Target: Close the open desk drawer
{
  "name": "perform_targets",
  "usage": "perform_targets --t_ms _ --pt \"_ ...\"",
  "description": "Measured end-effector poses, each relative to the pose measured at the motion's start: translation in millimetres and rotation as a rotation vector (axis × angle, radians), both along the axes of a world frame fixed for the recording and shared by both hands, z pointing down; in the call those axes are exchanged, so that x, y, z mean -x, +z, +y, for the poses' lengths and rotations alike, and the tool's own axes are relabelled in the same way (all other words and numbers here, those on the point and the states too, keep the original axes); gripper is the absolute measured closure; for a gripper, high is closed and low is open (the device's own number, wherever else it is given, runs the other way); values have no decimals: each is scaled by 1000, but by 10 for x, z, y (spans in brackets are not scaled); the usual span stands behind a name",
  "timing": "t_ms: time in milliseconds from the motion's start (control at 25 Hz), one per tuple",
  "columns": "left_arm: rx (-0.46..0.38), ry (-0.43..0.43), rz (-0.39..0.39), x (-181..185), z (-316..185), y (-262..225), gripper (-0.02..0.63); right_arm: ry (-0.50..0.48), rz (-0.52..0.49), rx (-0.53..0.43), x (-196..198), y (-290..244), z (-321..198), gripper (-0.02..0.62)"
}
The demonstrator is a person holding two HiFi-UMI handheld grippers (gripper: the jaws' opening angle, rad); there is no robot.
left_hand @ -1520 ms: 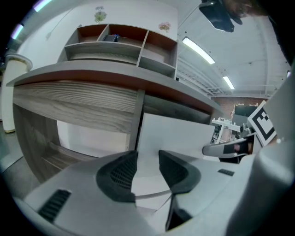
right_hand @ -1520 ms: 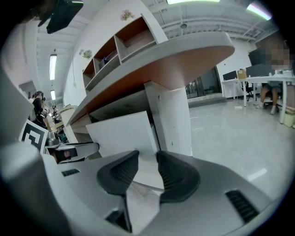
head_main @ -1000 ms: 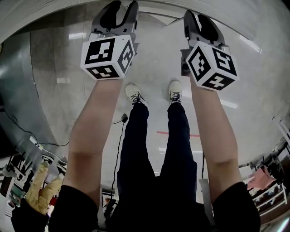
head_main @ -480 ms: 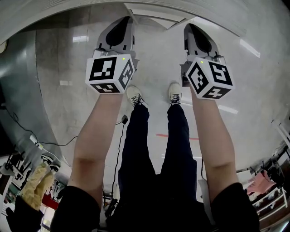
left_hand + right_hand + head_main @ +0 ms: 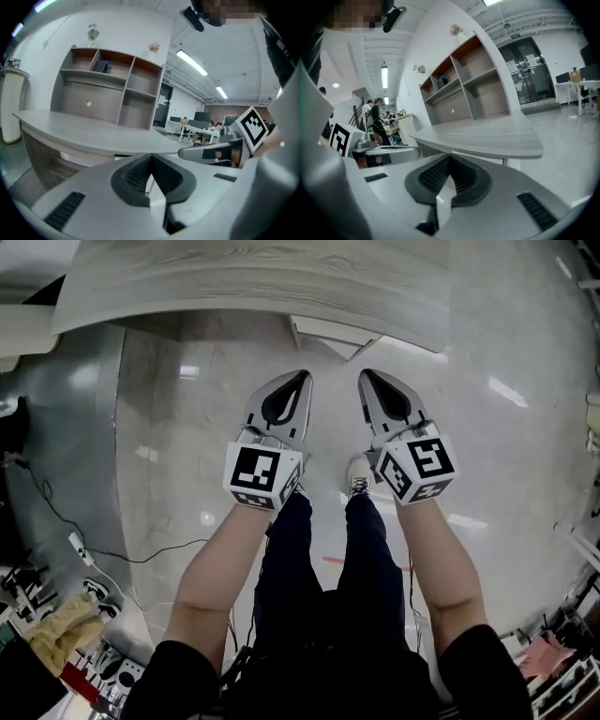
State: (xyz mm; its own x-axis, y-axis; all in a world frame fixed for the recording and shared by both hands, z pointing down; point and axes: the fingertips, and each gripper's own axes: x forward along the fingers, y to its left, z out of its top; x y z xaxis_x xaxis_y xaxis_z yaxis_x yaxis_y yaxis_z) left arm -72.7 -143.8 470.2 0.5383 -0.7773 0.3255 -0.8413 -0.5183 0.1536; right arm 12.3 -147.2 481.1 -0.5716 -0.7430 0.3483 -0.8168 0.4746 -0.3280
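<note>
Glossy grey floor (image 5: 169, 474) underfoot, wooden desk (image 5: 253, 277) across twelve o'clock. Looks nearly finished, with drawer (image 5: 328, 331) at twelve o'clock seemingly tucked beneath, only a white front edge showing. Clenched on nothing: left gripper (image 5: 302, 379) and right gripper (image 5: 367, 379), near centre, apart from it. Perhaps only a flushness check left.

Grey wood-grain desk (image 5: 253, 277) carries a shelf unit (image 5: 108, 93); a black cable (image 5: 141, 559) lies on the floor (image 5: 169, 427)
</note>
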Motion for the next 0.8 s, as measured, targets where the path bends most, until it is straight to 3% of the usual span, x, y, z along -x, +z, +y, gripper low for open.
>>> perform_targets --t_ms 240,560,800 --pt "-20 83 13 -107 368 -575 595 -151 -55 -32 261 -620 323 578" --pt "19 171 45 -178 868 -1093 595 -250 -94 -74 366 -1304 802 578" --pt "-47 266 20 -255 1121 -1539 595 -333 -172 -90 504 -1773 1119 578"
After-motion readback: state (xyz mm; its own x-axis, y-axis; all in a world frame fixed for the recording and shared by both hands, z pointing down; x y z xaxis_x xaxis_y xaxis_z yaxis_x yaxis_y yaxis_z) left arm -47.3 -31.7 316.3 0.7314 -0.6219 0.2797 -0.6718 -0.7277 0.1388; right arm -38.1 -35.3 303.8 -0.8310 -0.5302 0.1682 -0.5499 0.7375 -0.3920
